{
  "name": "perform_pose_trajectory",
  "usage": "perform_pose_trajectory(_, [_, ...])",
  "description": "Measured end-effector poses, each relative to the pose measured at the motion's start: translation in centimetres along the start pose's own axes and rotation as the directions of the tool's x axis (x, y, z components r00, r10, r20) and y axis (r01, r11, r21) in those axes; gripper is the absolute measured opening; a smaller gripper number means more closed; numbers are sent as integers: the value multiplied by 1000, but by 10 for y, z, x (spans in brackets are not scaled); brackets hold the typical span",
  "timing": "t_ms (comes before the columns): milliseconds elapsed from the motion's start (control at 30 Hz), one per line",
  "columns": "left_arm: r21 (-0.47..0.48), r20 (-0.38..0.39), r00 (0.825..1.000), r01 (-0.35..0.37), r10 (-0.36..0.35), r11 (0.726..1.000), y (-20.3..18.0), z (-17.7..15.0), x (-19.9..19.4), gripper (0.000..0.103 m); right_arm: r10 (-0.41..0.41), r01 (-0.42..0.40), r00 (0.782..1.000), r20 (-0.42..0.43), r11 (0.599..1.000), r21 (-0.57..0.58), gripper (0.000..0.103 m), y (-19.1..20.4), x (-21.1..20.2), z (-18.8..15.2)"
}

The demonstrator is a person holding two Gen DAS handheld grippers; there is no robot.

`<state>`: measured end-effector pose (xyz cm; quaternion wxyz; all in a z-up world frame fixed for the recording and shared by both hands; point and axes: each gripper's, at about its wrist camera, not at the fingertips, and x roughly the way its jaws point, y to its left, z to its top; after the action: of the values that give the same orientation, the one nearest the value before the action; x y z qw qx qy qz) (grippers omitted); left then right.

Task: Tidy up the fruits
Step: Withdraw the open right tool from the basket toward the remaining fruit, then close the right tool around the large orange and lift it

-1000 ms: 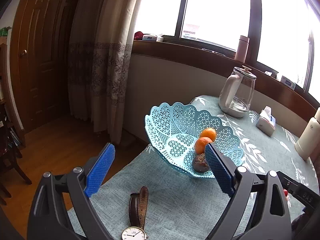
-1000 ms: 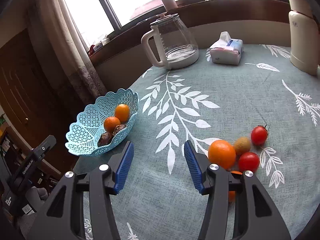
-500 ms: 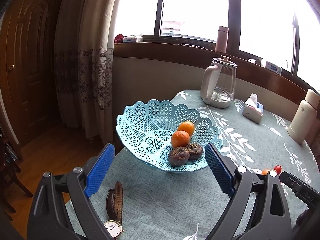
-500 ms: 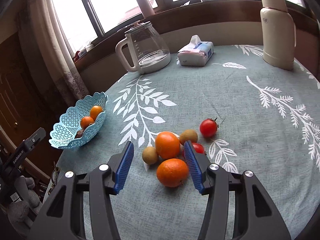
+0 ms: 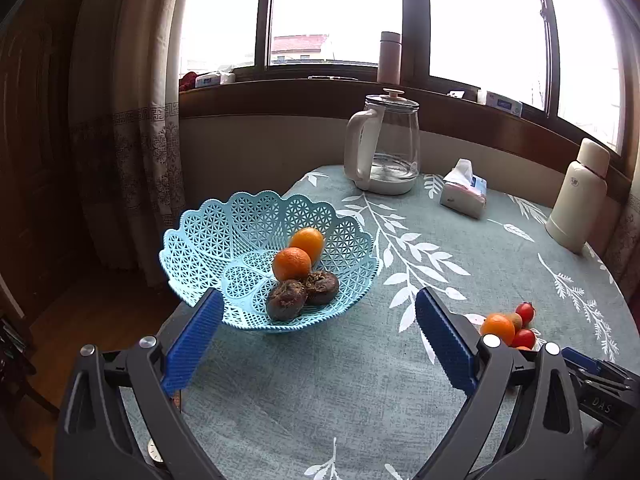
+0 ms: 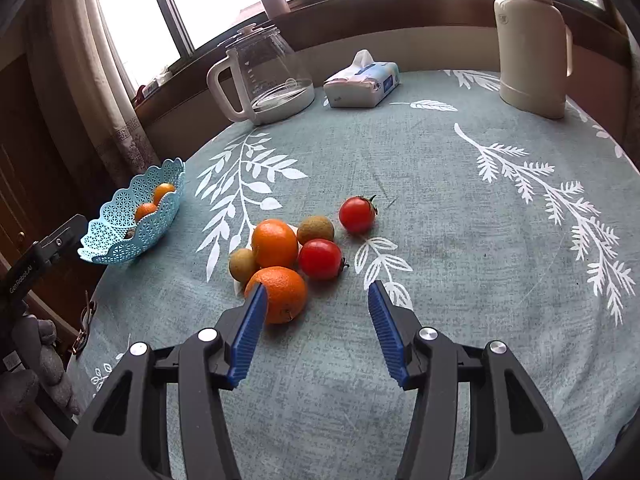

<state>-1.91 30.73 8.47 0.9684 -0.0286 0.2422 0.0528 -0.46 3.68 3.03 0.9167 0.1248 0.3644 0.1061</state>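
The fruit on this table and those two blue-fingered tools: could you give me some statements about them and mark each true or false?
1. The light blue lattice plastic basket holds two orange citrus fruits and two dark brown fruits. True.
2. The right gripper is clamped on a red tomato. False: its fingers are spread and hold nothing.
3. Two red tomatoes lie loose on the teal leaf-print tablecloth. True.
4. The left gripper carries an orange. False: it is open and empty, facing the basket.
5. The glass kettle with a white handle lies tipped over. False: it stands upright near the window.
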Motion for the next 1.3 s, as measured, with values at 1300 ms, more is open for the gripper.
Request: perform_pose_trajectory(1300, [75, -57, 997, 56, -51, 996, -30, -13, 13, 98, 35, -37, 995, -88, 999, -19, 41, 9, 23, 9])
